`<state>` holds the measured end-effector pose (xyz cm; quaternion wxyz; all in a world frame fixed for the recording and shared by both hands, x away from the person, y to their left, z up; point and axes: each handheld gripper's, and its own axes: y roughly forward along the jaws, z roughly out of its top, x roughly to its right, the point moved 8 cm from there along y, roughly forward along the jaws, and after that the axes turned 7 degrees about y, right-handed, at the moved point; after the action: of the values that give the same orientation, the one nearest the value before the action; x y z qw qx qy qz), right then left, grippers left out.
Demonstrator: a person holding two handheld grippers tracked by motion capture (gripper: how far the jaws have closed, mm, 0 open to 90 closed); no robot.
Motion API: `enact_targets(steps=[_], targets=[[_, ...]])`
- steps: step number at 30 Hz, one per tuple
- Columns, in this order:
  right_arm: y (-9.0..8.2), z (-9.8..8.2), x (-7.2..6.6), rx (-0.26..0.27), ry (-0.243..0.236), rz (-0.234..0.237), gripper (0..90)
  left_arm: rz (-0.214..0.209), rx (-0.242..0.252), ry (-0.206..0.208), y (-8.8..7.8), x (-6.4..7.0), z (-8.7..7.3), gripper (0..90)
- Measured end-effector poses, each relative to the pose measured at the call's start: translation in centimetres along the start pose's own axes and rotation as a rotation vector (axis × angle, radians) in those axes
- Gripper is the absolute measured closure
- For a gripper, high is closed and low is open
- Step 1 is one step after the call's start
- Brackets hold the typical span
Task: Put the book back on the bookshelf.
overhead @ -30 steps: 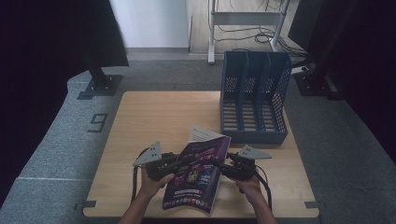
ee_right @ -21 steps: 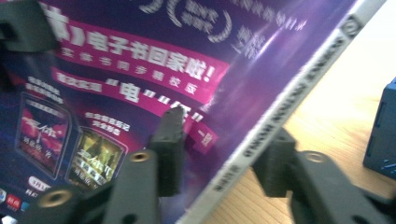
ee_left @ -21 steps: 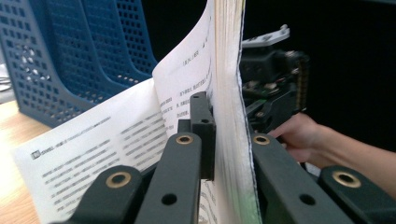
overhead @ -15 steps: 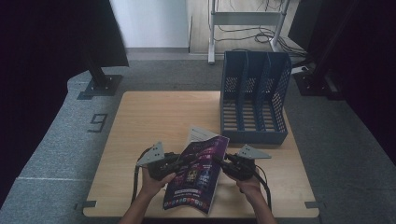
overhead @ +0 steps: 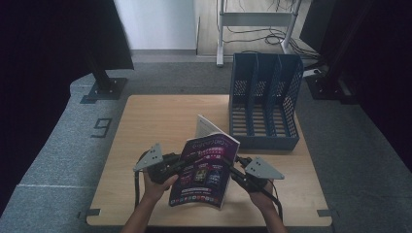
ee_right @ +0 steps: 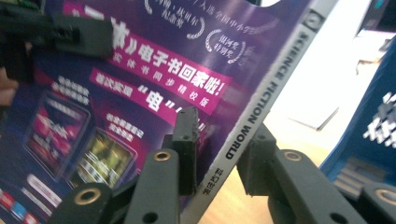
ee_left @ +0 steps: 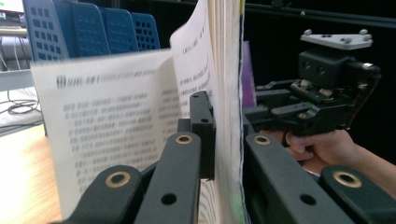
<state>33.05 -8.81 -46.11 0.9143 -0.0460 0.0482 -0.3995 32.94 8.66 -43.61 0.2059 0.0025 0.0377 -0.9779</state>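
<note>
A purple magazine is held tilted above the tabletop. Left tongs clamp its page edge, right tongs have just closed on its spine, likely steadying it for the blue file rack.

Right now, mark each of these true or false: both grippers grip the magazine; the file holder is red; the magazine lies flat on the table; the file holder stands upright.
1. Both grippers grip the magazine. True: the left gripper clamps its pages, the right gripper its spine.
2. The file holder is red. False: it is blue.
3. The magazine lies flat on the table. False: it is raised, pages fanning open.
4. The file holder stands upright. True.
</note>
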Motion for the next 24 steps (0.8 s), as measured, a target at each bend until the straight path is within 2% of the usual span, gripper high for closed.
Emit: enact_targets(steps=[3, 6, 8, 16, 19, 21, 24], targets=[[-0.6, 0.5, 0.0, 0.030, -0.010, -0.007, 73.0, 0.002, -0.011, 0.003, 0.2, 0.1, -0.3, 86.7], [-0.8, 0.2, 0.2, 0.023, 0.009, 0.007, 74.0, 0.004, -0.024, 0.002, 0.3, 0.0, -0.7, 86.5], [-0.9, 0.0, 0.4, 0.023, 0.030, 0.024, 74.5, 0.004, -0.029, 0.000, 0.3, 0.0, -0.8, 86.5], [-1.1, 0.1, -0.1, 0.022, 0.059, 0.100, 76.1, 0.024, -0.035, -0.024, 0.0, -1.0, -1.3, 85.4], [-1.1, 0.1, -0.3, 0.017, 0.064, 0.125, 75.7, 0.004, -0.036, -0.030, -0.2, -0.9, -1.4, 86.1], [-1.0, 0.0, -0.6, 0.018, 0.067, 0.155, 70.7, -0.015, -0.033, -0.027, -0.3, -0.7, -1.3, 86.5], [-0.2, -0.4, -0.9, -0.003, 0.071, 0.170, 68.3, -0.028, -0.035, -0.015, -0.2, -0.5, -1.2, 86.6]])
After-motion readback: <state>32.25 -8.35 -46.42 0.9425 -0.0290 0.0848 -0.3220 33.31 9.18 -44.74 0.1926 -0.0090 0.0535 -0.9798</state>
